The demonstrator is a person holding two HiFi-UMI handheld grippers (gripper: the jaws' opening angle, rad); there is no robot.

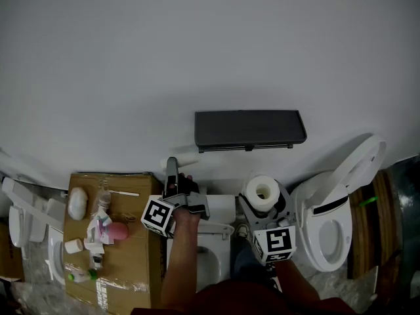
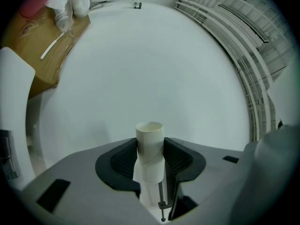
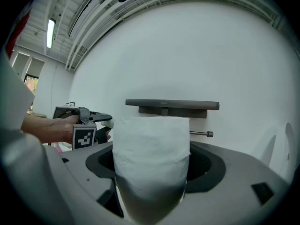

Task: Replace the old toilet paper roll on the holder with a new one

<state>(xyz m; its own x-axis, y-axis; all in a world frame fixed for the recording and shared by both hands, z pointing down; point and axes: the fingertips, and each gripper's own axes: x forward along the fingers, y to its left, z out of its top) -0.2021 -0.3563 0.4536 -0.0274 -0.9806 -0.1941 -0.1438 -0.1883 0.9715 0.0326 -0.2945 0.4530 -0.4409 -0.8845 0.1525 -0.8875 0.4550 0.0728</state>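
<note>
My left gripper [image 1: 174, 174] is shut on a bare, off-white cardboard tube [image 1: 186, 156], held near the white wall to the left of the holder. In the left gripper view the tube [image 2: 150, 142] stands pinched between the two dark pads [image 2: 123, 159]. My right gripper [image 1: 263, 201] is shut on a full white toilet paper roll [image 1: 262, 190], below the holder. The roll [image 3: 151, 161] fills the gap between the jaws in the right gripper view. The dark grey holder shelf [image 1: 249, 128] is fixed to the wall; its thin metal rod [image 3: 202, 134] sticks out bare under the shelf [image 3: 171, 105].
A white toilet with its lid up [image 1: 336, 216] stands at the right. A cardboard box [image 1: 131, 254] at the left carries bottles, a pink item and small white things. Between my arms lies a white toilet tank [image 1: 222, 210]. More white fixtures [image 1: 26, 225] lie at the far left.
</note>
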